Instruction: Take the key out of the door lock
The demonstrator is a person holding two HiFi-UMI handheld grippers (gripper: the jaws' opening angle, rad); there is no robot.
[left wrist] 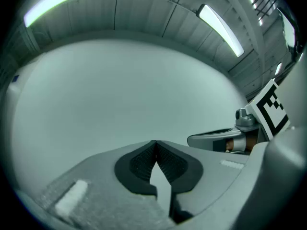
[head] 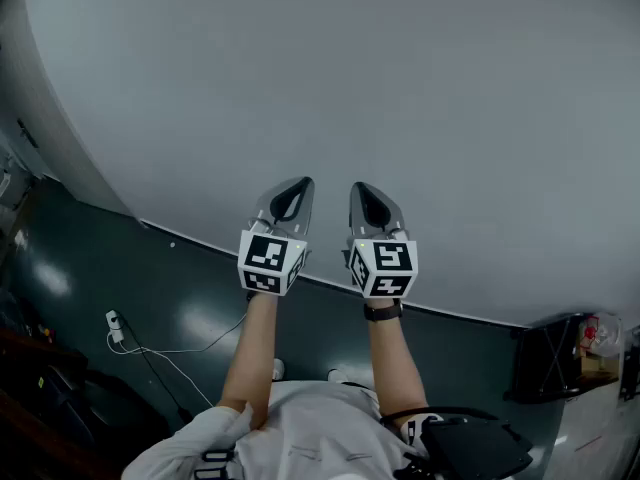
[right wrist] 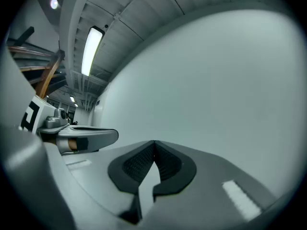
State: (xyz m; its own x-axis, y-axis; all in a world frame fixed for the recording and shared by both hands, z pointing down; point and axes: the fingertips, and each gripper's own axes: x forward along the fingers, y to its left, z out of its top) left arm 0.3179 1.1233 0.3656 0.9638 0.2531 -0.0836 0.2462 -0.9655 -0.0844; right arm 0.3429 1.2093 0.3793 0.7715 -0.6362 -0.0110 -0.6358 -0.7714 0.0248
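The grey plastic left tongs (head: 298,190) and grey plastic right tongs (head: 362,194) are both clenched on nothing. They sit side by side at centre frame, level, facing a plain pale grey wall (head: 420,78). No key or door lock shows in any view, so the sensible step is probably to search along the wall for the lock before opening either pair. There is open room above and to both sides. At lower left, a white plug and cable (head: 114,325) lie on the dark glossy floor (head: 190,288).
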